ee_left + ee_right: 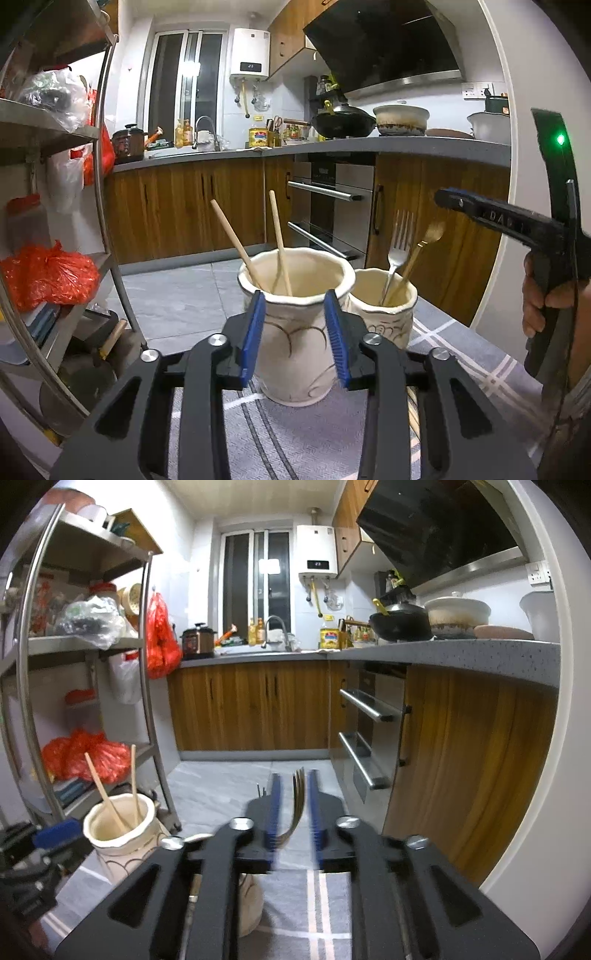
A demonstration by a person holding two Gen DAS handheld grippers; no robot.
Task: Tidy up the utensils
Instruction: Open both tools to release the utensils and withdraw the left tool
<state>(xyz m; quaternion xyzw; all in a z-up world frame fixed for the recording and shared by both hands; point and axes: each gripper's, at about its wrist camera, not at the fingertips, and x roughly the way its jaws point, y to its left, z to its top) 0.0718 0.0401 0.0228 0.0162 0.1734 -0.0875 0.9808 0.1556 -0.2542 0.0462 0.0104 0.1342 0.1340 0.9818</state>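
- We hold the left gripper [295,336] low and tipped slightly downward, its blue pads [255,332] spread apart with nothing between them.
- Just past those pads stands the larger cream jar [293,354] on the grey checked cloth [461,354]; the pads frame its upper body without touching it, as far as we can tell.
- Two wooden chopsticks [279,242] lean inside that jar, their ends fanning outward above the rim.
- Just beside it on its right stands the smaller cream jar [382,317], holding a silver fork [397,245] and a gold spoon [424,245], both upright.
- We hold the right gripper [293,812] higher, nearly level; a hand [535,295] grips its handle at the right edge of the left view.
- Its jaws stand narrowly apart, with a fork [297,805] between them, tines up; the blur keeps us from telling whether the pads touch it.
- The chopstick jar [122,834] sits to its lower left.
- Beyond are wooden cabinets [251,709] and a metal shelf rack [92,642].
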